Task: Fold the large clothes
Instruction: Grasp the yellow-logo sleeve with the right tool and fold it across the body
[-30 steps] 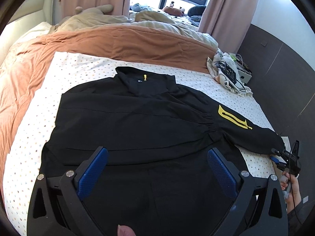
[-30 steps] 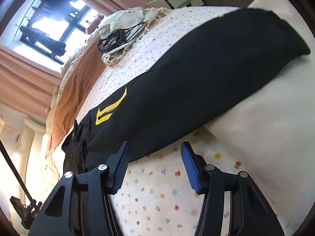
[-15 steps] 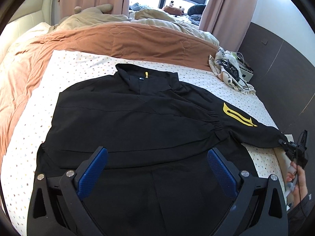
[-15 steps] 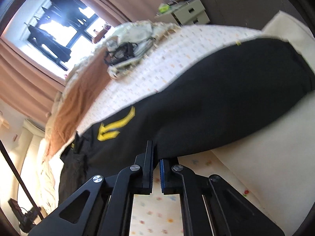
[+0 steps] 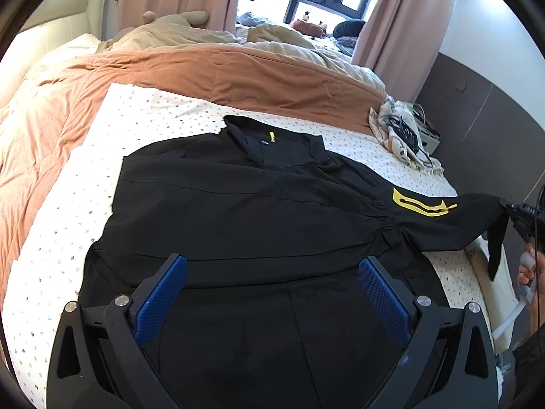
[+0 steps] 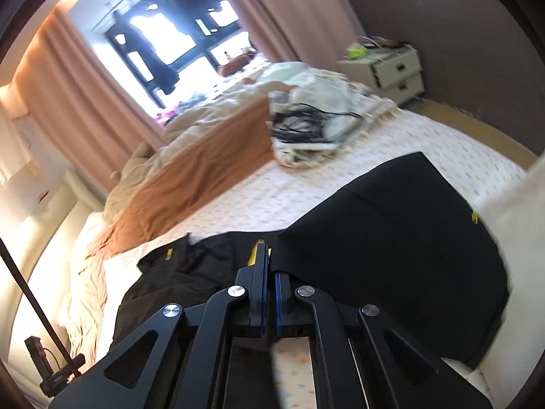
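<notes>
A black jacket (image 5: 245, 211) with a yellow sleeve mark (image 5: 420, 202) lies spread face down on the dotted bed sheet (image 5: 150, 119), collar toward the far side. My left gripper (image 5: 272, 272) is open and empty, hovering over the jacket's lower hem. My right gripper (image 6: 270, 266) is shut on the jacket's right sleeve (image 6: 391, 238) and holds its cuff lifted off the bed; it also shows at the right edge of the left wrist view (image 5: 514, 213), with the cuff end hanging down.
A brown duvet (image 5: 238, 75) and beige bedding lie across the far side of the bed. A bundle of cloth with black cables (image 5: 402, 129) sits at the bed's far right corner. A nightstand (image 6: 395, 68) stands beside the dark wall.
My right gripper closed on the sleeve cuff and lifted it off the bed. The left gripper stayed open over the hem, drifting slightly.
</notes>
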`<state>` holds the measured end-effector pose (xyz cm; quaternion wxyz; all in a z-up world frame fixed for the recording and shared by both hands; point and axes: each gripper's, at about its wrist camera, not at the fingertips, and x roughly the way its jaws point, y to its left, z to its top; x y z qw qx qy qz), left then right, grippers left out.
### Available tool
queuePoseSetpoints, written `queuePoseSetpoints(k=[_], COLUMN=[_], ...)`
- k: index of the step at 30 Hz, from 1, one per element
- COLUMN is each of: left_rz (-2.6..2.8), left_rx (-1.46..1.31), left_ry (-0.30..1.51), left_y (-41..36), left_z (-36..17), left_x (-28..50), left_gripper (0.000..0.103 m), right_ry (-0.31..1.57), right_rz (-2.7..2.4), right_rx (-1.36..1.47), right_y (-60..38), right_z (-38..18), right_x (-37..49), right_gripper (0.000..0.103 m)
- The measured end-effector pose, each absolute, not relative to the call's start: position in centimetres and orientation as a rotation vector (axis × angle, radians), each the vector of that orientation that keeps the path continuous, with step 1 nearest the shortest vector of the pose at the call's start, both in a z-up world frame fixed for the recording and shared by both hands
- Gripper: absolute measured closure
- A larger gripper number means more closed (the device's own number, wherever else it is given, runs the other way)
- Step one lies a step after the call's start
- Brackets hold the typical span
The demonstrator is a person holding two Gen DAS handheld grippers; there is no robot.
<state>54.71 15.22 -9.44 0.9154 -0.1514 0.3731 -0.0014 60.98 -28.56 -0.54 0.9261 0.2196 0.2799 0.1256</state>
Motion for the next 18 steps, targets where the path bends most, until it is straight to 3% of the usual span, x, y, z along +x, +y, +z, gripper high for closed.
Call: queuePoseSetpoints(k=[11,18], left_rz=[0.021,0.056], left_rx=[-0.401,-0.446], left_ry=[0.748,0.728], left_y=[20.5,24.9], left_z=[-9.7,-10.0], left_x=[52.5,50.2], left_gripper=[0.0,0.0], right_ry=[0.541,0.569], right_rz=[0.383,0.438], right_rx=[0.314,0.255], right_y=[-21.2,-15.6], right_z=[4.2,4.1], right_x=[61.1,63.0], right_gripper=[0.103,0.103])
